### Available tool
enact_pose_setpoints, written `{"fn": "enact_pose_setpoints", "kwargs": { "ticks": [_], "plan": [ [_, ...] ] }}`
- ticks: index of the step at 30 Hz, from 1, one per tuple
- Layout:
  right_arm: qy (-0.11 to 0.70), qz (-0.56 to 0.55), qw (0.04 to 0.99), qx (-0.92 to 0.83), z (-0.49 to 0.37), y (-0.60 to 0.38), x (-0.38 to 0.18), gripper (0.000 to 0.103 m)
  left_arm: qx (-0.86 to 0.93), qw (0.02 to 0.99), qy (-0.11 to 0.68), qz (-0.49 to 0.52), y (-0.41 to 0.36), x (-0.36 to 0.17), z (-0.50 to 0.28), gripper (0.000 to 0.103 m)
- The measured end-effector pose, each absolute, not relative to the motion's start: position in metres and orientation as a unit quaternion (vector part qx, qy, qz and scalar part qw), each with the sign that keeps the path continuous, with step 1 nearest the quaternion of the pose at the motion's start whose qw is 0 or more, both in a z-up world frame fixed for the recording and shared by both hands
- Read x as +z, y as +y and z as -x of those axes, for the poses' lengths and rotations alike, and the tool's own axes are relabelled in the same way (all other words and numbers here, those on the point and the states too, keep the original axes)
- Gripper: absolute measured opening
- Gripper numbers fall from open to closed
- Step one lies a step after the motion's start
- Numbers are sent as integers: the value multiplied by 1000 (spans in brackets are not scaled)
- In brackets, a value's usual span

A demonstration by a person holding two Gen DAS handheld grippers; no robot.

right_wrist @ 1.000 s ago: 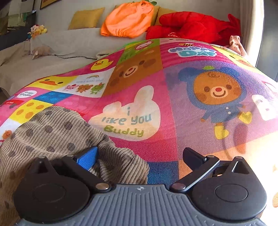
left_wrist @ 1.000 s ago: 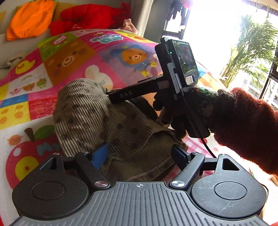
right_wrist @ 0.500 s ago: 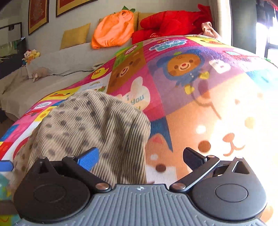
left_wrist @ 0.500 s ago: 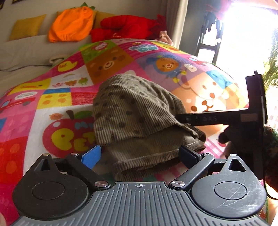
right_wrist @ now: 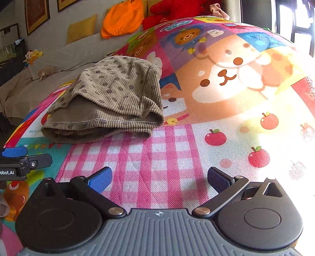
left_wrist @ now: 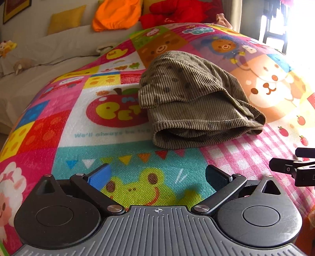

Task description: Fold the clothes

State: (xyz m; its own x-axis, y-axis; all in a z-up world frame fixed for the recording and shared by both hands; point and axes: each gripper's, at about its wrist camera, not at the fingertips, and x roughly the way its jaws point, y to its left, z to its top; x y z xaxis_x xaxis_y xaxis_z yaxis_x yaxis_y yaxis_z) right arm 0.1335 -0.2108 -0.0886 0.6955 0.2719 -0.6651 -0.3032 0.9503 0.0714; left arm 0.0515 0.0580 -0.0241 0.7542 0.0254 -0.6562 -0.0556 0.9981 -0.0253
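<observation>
- The garment (left_wrist: 193, 102), a brown dotted corduroy piece, sits folded into a chunky bundle on the mat (left_wrist: 137, 163), partly over the apple patch and next to the dog-face patch.
- Left gripper (left_wrist: 157, 177) is spread wide with nothing between the pads, just the frog print under it. It's apart from the garment, on the near side.
- Right gripper (right_wrist: 159, 177) is also wide and holding nothing, over the pink check patch, garment up and to its left.
- In each wrist view the other tool pokes in at the edge, so the two hands are side by side.
- My read: this fold looks finished and let go, so we're between steps.
- The top layer looks a bit puffy and its edges don't line up with the layer below, so a pat-down or tidy might be worth it.
- Otherwise the next move is probably shifting the bundle aside or grabbing another item. The orange cloth (left_wrist: 118, 13) and red one (left_wrist: 177, 11) at the far end could be candidates, can't say for sure.
</observation>
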Motion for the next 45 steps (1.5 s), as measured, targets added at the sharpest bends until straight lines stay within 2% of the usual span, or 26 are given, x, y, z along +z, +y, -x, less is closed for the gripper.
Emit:
{"fn": "enact_pose_setpoints", "kwargs": {
  "ticks": [3, 11, 45],
  "plan": [
    [361, 62, 919, 147, -140, -200, -90, 103, 28, 935, 355, 3, 53, -26, -55, 103],
    [354, 30, 921, 159, -141, -208, -91, 103, 24, 935, 354, 8, 55, -27, -57, 103],
    [352, 17, 922, 161, -141, -212, -92, 103, 23, 935, 354, 11, 55, -27, -58, 103]
  ]
}}
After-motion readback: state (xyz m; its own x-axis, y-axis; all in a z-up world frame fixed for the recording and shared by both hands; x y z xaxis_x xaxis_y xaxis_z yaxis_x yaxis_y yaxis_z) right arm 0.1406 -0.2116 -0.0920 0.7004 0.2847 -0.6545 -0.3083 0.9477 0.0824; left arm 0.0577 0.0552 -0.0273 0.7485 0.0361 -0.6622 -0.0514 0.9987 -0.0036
